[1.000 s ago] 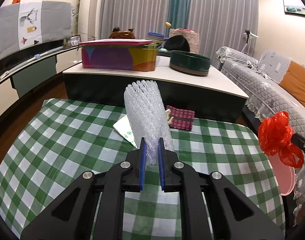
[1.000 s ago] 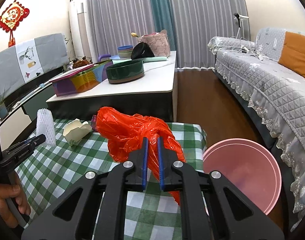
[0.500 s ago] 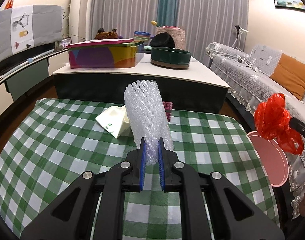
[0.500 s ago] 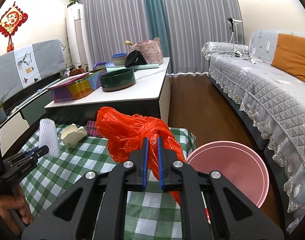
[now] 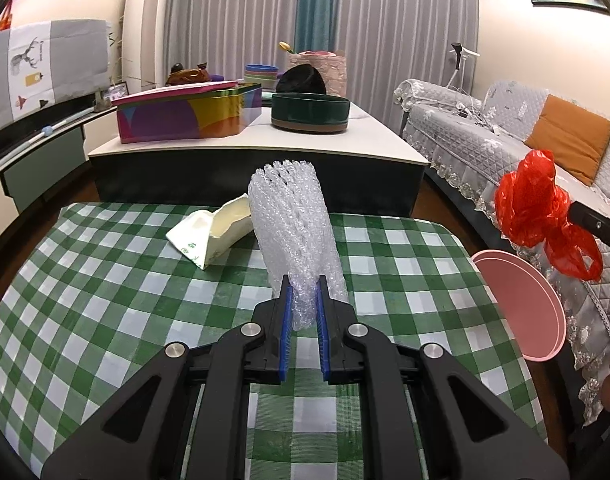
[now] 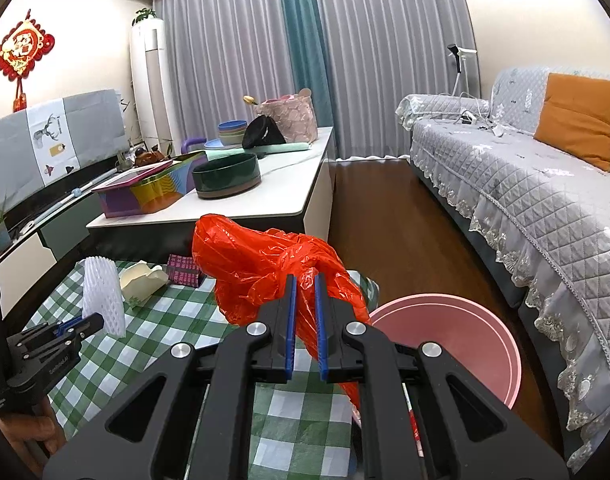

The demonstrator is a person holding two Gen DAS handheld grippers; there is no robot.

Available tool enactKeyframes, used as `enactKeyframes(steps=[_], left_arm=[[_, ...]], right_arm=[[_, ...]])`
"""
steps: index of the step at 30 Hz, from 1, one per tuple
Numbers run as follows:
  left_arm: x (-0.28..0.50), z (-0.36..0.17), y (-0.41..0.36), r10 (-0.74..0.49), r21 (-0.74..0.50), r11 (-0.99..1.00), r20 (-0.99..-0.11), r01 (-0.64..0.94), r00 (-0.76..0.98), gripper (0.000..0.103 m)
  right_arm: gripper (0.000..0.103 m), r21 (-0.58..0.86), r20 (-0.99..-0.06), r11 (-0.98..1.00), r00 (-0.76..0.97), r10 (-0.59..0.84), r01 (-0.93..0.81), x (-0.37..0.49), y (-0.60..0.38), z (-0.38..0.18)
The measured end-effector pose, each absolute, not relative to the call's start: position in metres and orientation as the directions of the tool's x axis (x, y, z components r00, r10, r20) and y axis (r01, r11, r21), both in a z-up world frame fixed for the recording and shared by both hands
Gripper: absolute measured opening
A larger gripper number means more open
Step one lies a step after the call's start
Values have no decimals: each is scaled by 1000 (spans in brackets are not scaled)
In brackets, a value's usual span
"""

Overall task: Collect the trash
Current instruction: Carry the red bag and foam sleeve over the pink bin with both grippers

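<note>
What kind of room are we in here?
Most likely a home living room: a quilt-covered sofa with an orange cushion, full-length curtains, and a low coffee table holding bowls and tins.

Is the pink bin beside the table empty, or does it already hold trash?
Cannot tell fully. The pink bin shows bare inner wall, but the right gripper and its red plastic bag hide its bottom.

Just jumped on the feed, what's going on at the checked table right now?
A person is clearing trash with a gripper in each hand. The left gripper is shut on a white foam net sleeve, held above the green checked tablecloth. The right gripper is shut on a crumpled red plastic bag, near the pink bin beside the table. A crushed paper carton lies on the cloth.
</note>
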State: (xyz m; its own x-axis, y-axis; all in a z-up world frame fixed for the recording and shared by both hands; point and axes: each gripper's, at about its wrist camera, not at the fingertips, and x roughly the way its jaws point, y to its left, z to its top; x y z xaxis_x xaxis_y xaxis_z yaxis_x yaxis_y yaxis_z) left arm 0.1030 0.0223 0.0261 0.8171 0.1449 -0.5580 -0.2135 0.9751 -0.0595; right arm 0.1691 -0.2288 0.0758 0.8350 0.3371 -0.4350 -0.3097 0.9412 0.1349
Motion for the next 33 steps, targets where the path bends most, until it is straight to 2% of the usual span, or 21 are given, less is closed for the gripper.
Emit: enactKeyframes(steps=[33], left_arm=[[136,36,-55,9,-52,998,-546,-45,838,11]], right_arm=[[9,139,-419,975,882,215,-172,182,-297,80]])
